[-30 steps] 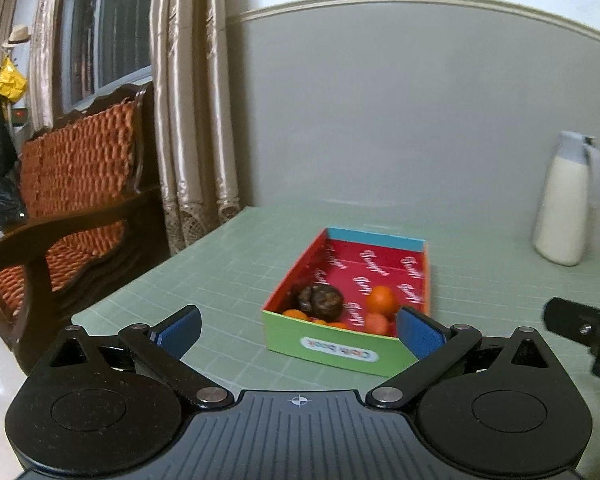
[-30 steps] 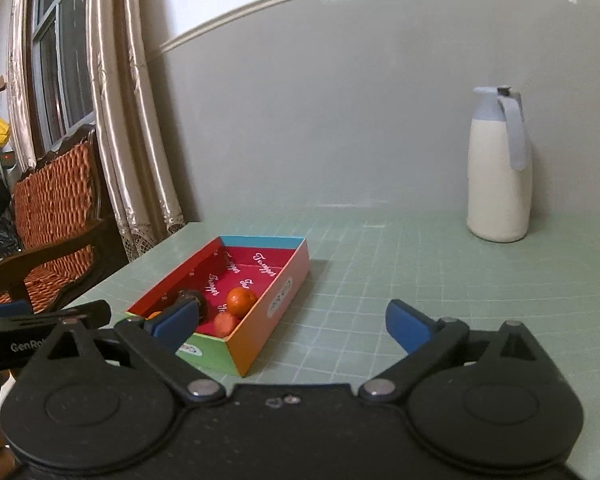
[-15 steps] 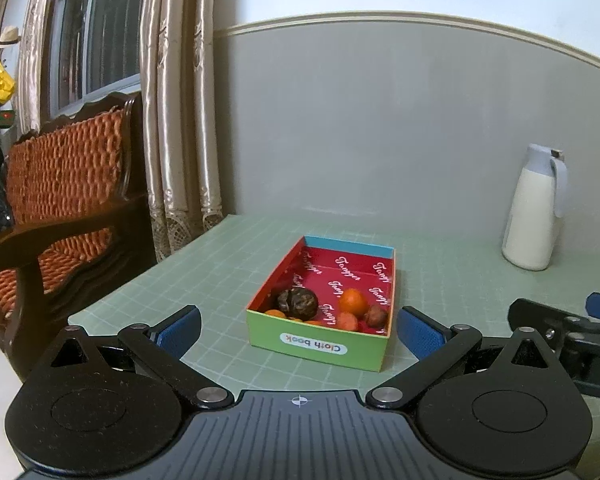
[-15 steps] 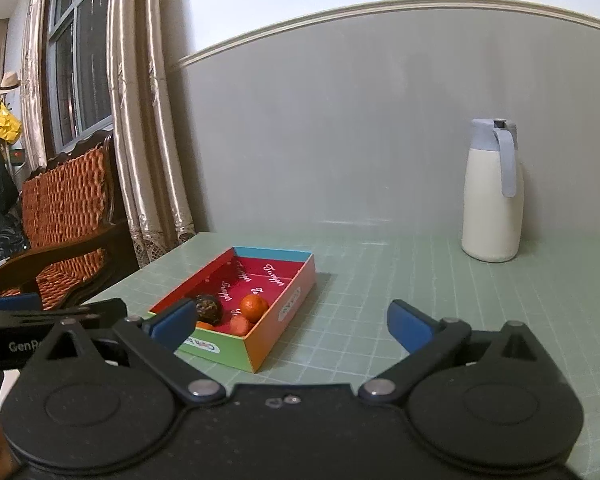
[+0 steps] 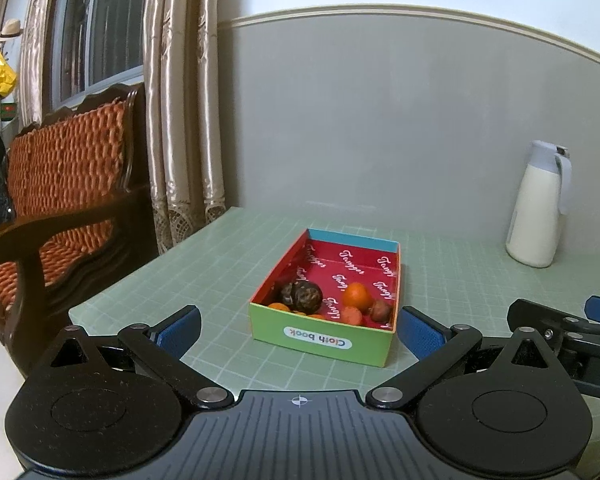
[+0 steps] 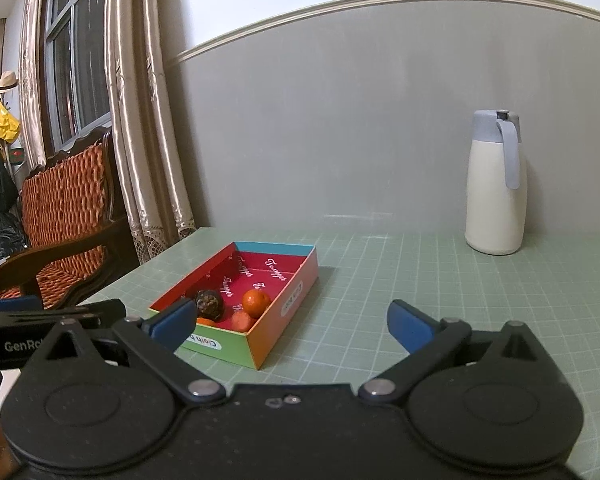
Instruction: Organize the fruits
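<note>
Your left tongs (image 5: 300,326) hang released above the green gridded bench (image 5: 220,264), blue pads spread wide with nothing between them. Straight ahead of them sits the shallow cardboard box with the red printed lining and green front wall (image 5: 320,338), resting flat on the bench. Your right tongs (image 6: 292,322) are likewise spread open and empty, held to the right of the left pair; from that camera the box lies ahead and to the left, its orange side wall facing you.

All the fruit is bunched in the near end of the box. A dark, wrinkled round fruit (image 5: 304,295) sits on the left, a bright orange tangerine (image 5: 357,295) is just right of it, a small reddish-brown fruit (image 5: 380,311) lies in the near right corner, and a reddish-orange piece (image 5: 352,315) sits just beside the tangerine. More orange pieces (image 5: 278,306) peek over the front wall; you cannot count them from here. The far half of the box shows only lining.

A cream-white thermos jug with a grey-blue lid and handle (image 6: 496,184) stands upright near the grey wall, well apart from the box. A dark wooden armchair with orange woven cushions (image 5: 60,184) stands just beside the bench's left edge.
</note>
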Demonstrator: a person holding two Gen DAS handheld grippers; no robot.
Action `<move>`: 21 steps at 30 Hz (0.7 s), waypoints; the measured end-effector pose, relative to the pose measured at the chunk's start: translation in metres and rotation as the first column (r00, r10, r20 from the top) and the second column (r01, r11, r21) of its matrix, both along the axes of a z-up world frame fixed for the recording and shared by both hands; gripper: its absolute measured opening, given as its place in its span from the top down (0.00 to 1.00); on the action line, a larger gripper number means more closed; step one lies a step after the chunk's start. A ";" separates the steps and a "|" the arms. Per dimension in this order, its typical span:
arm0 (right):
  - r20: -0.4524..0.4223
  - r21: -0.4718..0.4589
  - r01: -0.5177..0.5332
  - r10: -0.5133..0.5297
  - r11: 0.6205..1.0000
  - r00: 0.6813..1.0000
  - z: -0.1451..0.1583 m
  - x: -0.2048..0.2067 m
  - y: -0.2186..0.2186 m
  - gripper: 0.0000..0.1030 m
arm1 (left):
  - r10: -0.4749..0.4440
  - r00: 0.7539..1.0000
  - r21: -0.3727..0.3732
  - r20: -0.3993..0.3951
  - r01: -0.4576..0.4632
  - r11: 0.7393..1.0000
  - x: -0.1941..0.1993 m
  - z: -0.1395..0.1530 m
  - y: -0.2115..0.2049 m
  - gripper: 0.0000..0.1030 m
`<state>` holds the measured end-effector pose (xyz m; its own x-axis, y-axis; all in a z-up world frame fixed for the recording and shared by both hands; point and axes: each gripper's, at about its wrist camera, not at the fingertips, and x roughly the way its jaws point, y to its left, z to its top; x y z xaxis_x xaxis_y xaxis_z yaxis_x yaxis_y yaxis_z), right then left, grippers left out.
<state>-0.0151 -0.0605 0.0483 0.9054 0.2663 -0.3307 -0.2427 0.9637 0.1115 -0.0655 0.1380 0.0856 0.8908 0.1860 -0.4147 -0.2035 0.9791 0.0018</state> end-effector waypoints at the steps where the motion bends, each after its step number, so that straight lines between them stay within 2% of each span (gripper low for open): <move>1: -0.001 -0.001 -0.001 0.001 1.000 1.000 0.000 0.000 0.000 0.01 | 0.000 1.000 0.001 -0.001 0.000 1.000 0.001 0.000 0.000 0.00; 21: -0.011 -0.005 -0.010 0.010 1.000 1.000 -0.001 -0.001 0.004 0.01 | 0.000 1.000 0.015 0.007 0.000 1.000 0.001 -0.002 -0.001 0.00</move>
